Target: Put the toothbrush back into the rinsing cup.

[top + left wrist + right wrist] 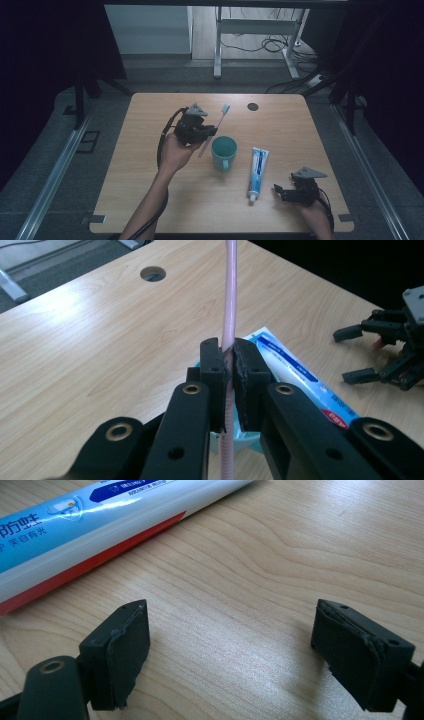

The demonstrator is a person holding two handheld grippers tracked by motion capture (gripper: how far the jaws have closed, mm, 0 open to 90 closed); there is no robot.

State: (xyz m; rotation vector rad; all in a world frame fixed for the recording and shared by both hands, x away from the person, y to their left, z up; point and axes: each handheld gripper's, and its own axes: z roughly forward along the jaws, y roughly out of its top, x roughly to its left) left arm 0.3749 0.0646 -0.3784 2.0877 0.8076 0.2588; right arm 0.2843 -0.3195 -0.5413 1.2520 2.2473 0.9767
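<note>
The left gripper is up off the table, and its fingers are clenched tight on the pink toothbrush, gripping the handle partway along. In the left gripper view the handle runs straight up between the pads and away over the wood, with its lower end poking out below them. From the high view the brush lies at a slant, bristle head pointing toward the far edge, tail end dipping toward the teal cup. That cup stands upright near the middle of the table, handle turned toward the person, just beside the held brush.

Over on the right, the toothpaste tube lies flat, cap end toward the person, just right of the cup. The right gripper sits low near the table's front right corner, close to the cap. Its fingers are spread wide, released, bare wood between them, and the tube crosses just beyond the tips without touching.

A dark round hole marks the far side of the table.
</note>
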